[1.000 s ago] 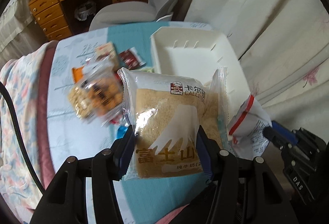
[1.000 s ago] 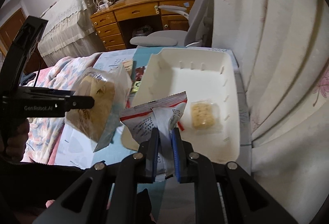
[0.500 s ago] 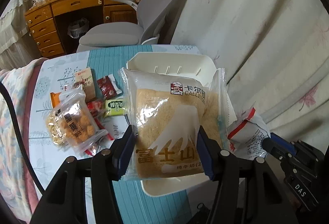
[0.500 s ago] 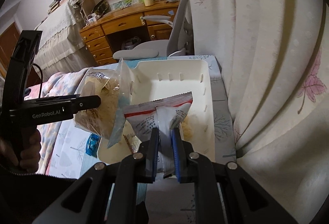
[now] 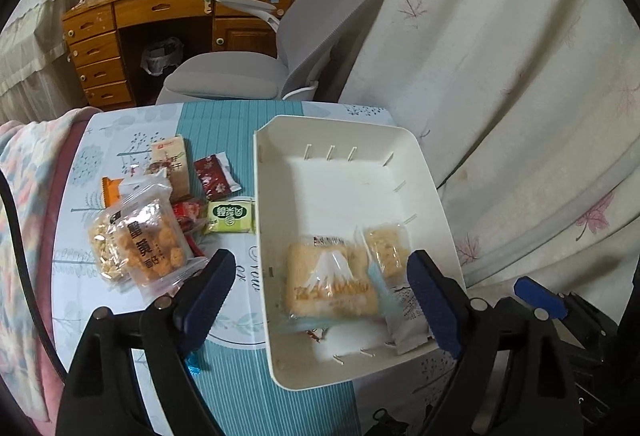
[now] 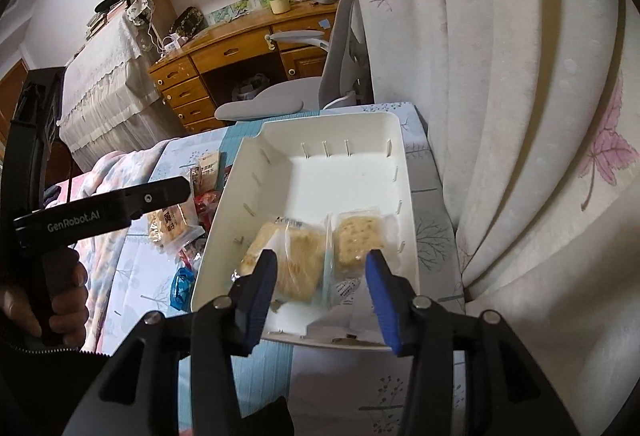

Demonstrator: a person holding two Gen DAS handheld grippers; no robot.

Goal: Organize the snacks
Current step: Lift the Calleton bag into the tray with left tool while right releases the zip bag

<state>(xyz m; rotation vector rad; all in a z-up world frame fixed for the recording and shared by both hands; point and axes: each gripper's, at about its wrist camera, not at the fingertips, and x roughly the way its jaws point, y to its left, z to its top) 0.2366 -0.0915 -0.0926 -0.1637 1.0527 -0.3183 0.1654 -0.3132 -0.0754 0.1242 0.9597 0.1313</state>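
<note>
A white tray [image 5: 258, 196] stands on the table's right side. Inside it lie a bread packet with a mountain print [image 5: 332, 284], a small cracker packet [image 5: 386, 252] and a white printed packet [image 5: 408, 316]. My left gripper [image 5: 320, 276] hovers over the tray's near end, its jaws opening, with nothing pressed between them. My right gripper [image 6: 320, 268] hangs above the same bread packet [image 6: 296, 260] and cracker packet [image 6: 360, 236], jaws also opening and holding nothing. The white tray [image 6: 404, 172] fills the middle of the right wrist view.
Left of the tray lie loose snacks: a bag of yellow puffs [image 5: 140, 244], a green packet [image 5: 230, 214], a dark red packet [image 5: 214, 176], a beige packet [image 5: 170, 160]. A curtain [image 5: 500, 76] hangs at the right. A grey chair [image 5: 240, 76] and wooden desk stand behind.
Both grippers opened. The bread packet left the left jaws and the white-and-red packet left the right jaws; both now lie in the tray.
</note>
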